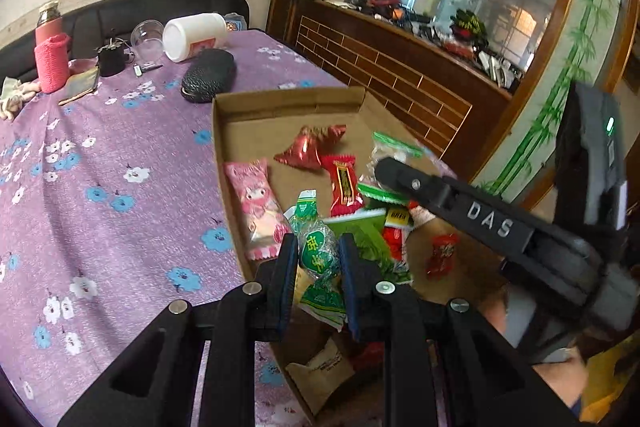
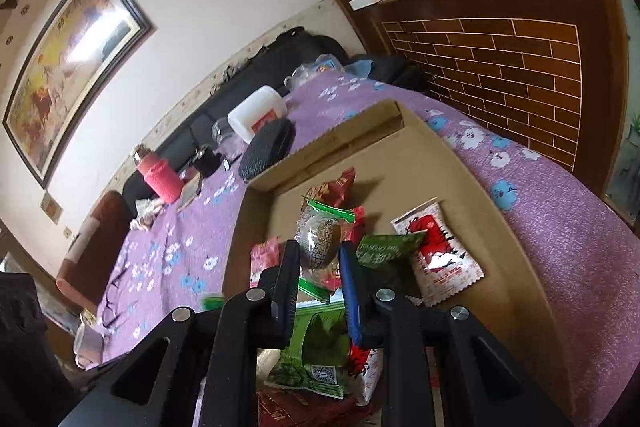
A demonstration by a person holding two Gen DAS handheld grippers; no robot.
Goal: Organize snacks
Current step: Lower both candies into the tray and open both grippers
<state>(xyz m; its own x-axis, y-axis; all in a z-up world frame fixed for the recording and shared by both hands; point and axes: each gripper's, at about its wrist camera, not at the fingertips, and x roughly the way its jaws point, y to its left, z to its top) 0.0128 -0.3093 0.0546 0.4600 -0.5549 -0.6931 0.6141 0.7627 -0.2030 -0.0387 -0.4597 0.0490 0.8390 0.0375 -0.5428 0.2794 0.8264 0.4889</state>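
A shallow cardboard tray (image 1: 248,103) on the purple flowered tablecloth (image 1: 100,167) holds several wrapped snacks. My left gripper (image 1: 318,247) is shut on a green clear-wrapped candy (image 1: 316,251) above the tray's near left side. A pink packet (image 1: 258,211), red candies (image 1: 342,185) and green packets (image 1: 360,231) lie in the tray. My right gripper (image 2: 320,251) is shut on a clear green-ended snack with a round brown cake (image 2: 322,235), held above the tray (image 2: 440,155). A red-and-white packet (image 2: 438,253) lies to its right. The right gripper also shows in the left wrist view (image 1: 384,167).
At the table's far end stand a pink bottle (image 1: 50,59), a white jar on its side (image 1: 194,35), a clear cup (image 1: 147,37) and a black case (image 1: 208,75). A black sofa (image 1: 120,11) lies behind. A wooden brick-patterned counter (image 1: 380,67) stands right.
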